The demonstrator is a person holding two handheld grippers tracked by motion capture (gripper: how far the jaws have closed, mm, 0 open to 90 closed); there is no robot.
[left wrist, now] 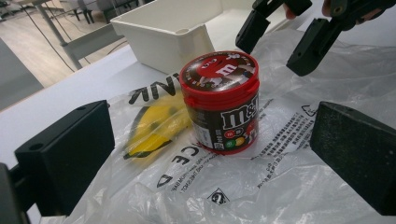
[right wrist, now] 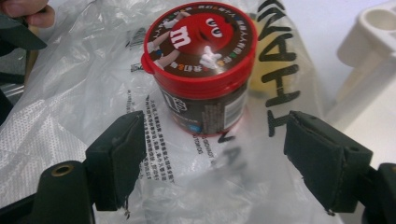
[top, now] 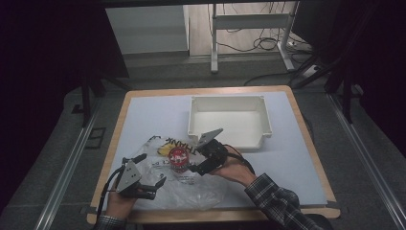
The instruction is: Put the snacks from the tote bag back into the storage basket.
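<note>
Red-lidded candy tub (right wrist: 201, 65) stands upright on the clear plastic bag (right wrist: 70, 116), just ahead of the right gripper (right wrist: 212, 158), whose fingers (right wrist: 119, 154) gape empty, lined up to straddle it. The left gripper (top: 152, 184) is likewise wide, holding nothing. A white tray (top: 229, 120) sits beyond on the bench (top: 297, 177); nothing blocks the approach.

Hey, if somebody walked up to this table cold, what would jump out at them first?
Most likely the red-lidded candy tub, standing upright on a crinkled clear plastic bag at the near side of the table. Next, the two sets of black tongs on either side of it: the left tongs and the right tongs both stand open, neither touching the tub. Behind them sits a white bin with nothing visible inside.
</note>
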